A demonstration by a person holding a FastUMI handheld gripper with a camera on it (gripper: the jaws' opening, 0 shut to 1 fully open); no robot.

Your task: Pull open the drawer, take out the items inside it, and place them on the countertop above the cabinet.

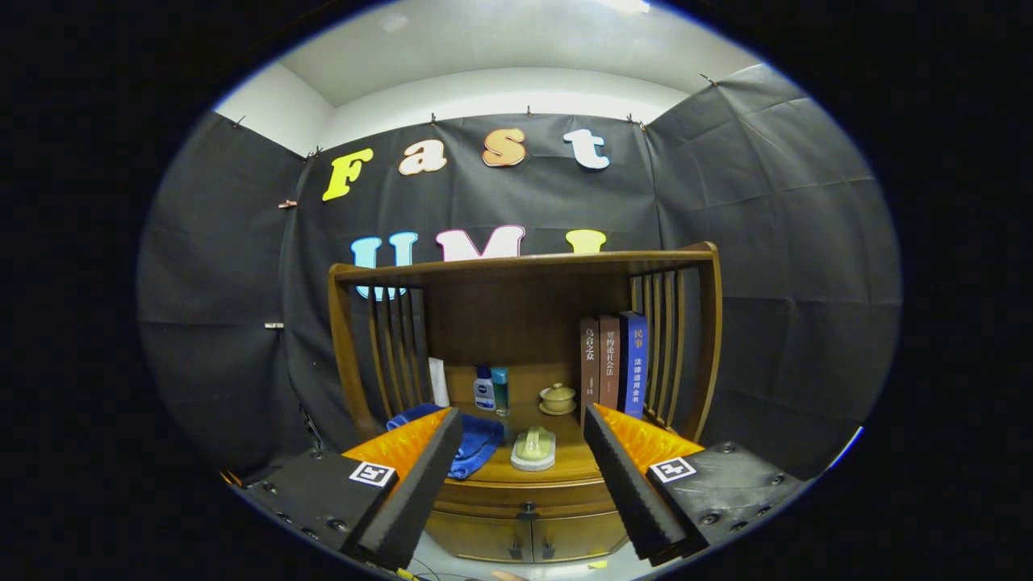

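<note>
Gripper view: my hand-held gripper (523,452) hangs wide and empty before the cabinet (524,516).
Below the tabletop (565,472), the drawer (524,499) sits closed. On the tabletop rest a blue towel (478,440), a green soap on its dish (534,448), bottles (491,389), a lidded cup (558,398) and books (613,363). That fits either items already moved or a drawer yet to open.

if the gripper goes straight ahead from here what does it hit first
Likely the pale soap dish on the cabinet countertop, framed between the open fingers; depth is unclear. The gripper holds nothing.
</note>
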